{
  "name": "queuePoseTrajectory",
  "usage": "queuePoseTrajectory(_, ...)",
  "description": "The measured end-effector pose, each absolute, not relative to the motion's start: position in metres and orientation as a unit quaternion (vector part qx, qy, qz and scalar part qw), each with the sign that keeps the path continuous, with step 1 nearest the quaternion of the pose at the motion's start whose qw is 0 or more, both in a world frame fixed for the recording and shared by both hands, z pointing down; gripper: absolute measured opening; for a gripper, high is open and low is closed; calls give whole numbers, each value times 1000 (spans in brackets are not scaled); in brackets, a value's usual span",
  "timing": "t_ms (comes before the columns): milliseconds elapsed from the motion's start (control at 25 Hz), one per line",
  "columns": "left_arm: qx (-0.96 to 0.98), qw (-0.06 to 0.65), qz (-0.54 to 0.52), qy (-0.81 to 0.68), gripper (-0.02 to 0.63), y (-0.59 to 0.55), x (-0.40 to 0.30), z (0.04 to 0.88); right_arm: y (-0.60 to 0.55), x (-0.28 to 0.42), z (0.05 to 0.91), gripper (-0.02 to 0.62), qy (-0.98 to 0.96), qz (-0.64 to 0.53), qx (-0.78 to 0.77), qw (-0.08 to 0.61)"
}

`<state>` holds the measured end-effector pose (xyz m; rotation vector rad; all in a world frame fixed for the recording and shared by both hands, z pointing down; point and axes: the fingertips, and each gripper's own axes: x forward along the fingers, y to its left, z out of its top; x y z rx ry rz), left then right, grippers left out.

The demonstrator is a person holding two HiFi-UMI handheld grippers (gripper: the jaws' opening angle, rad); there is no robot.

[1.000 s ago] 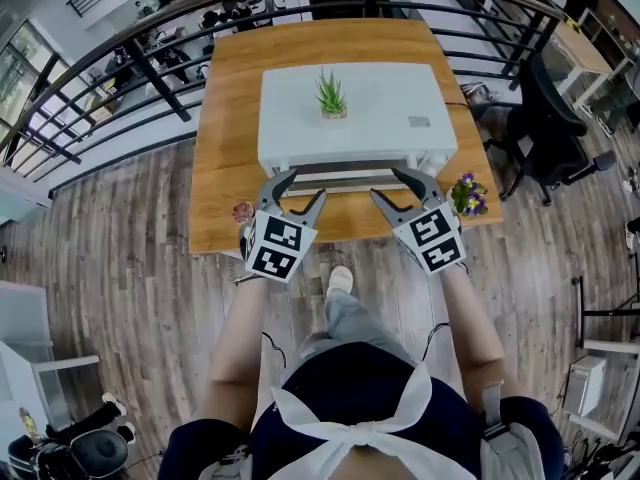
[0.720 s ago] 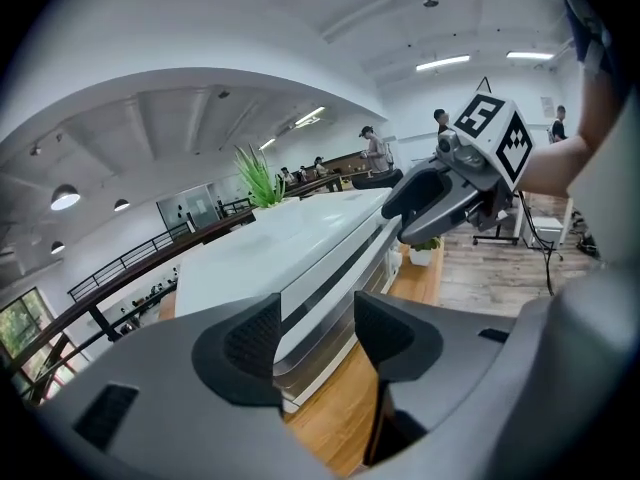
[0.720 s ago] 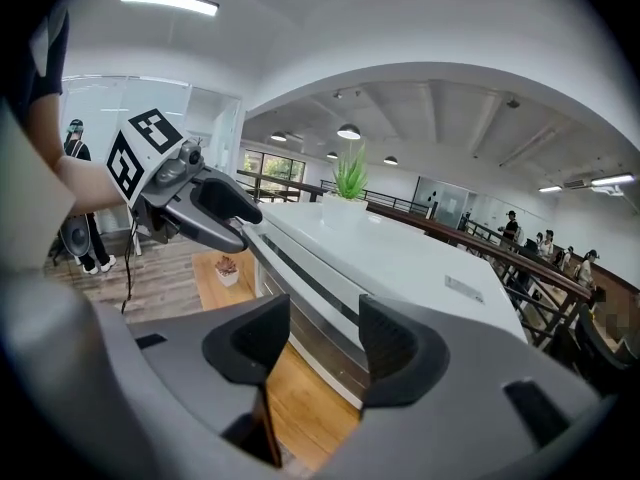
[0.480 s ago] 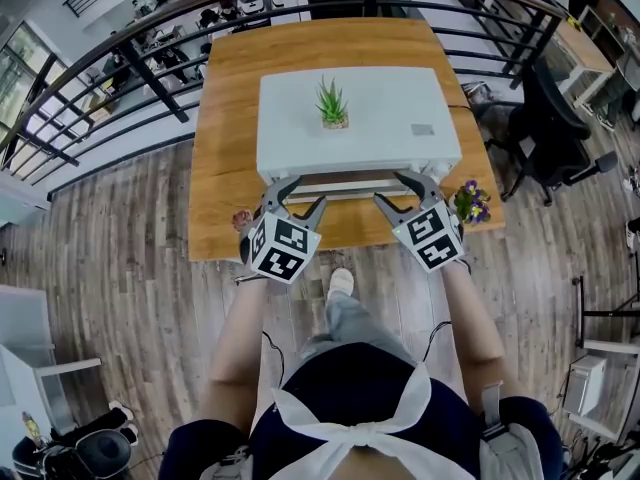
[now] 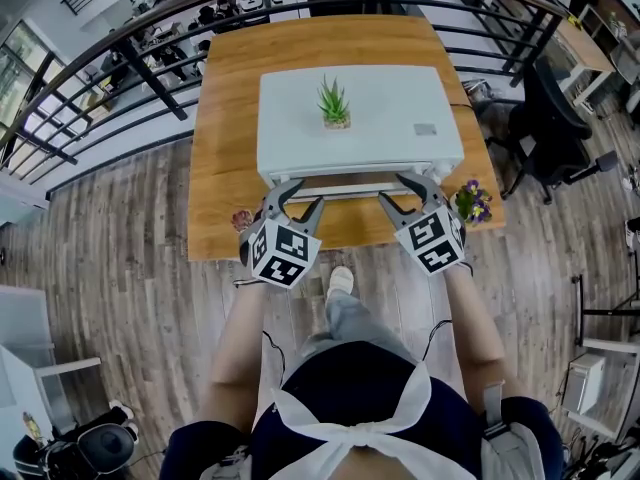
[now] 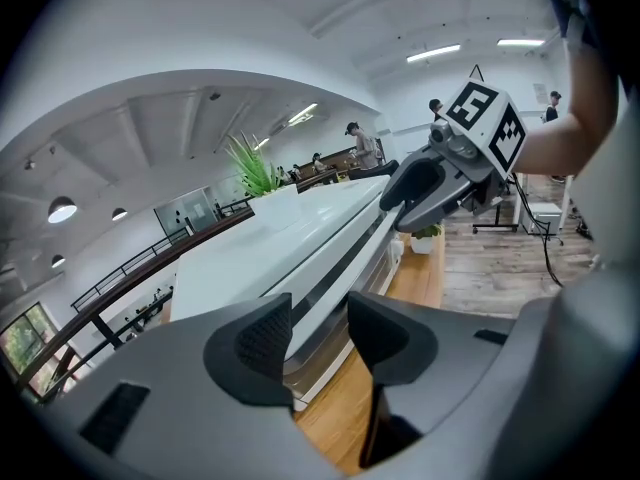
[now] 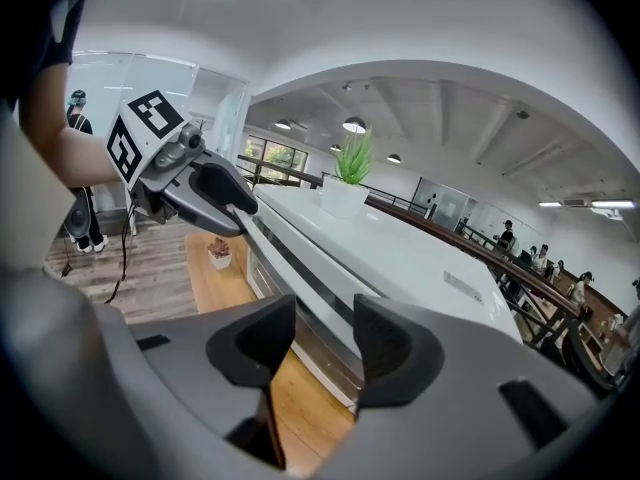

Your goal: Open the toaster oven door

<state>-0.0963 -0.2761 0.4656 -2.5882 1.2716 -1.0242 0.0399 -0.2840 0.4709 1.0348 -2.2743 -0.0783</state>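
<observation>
At the front edge of the toaster oven (image 5: 360,118), both my claws are closing around the door handle (image 5: 345,185).

My left gripper (image 5: 303,193) and right gripper (image 5: 397,190) are narrowing their jaws with the long white handle running between the pads, a sliver of gap showing on each side, so neither is pinching it yet. I am stretching both forearms straight ahead, side by side, one claw toward each end of the bar. The white oven is sitting mid-way on the wooden table (image 5: 225,203), its door shut and facing me, and a small green plant (image 5: 332,100) is standing on top.
</observation>
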Motion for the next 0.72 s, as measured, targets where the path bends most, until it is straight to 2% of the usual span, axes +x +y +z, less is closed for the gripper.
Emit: queuePoseTrajectory(720, -846, 28, -328, 420, 186, -261, -96, 467, -269, 41, 472, 187, -863, -24, 401, 305)
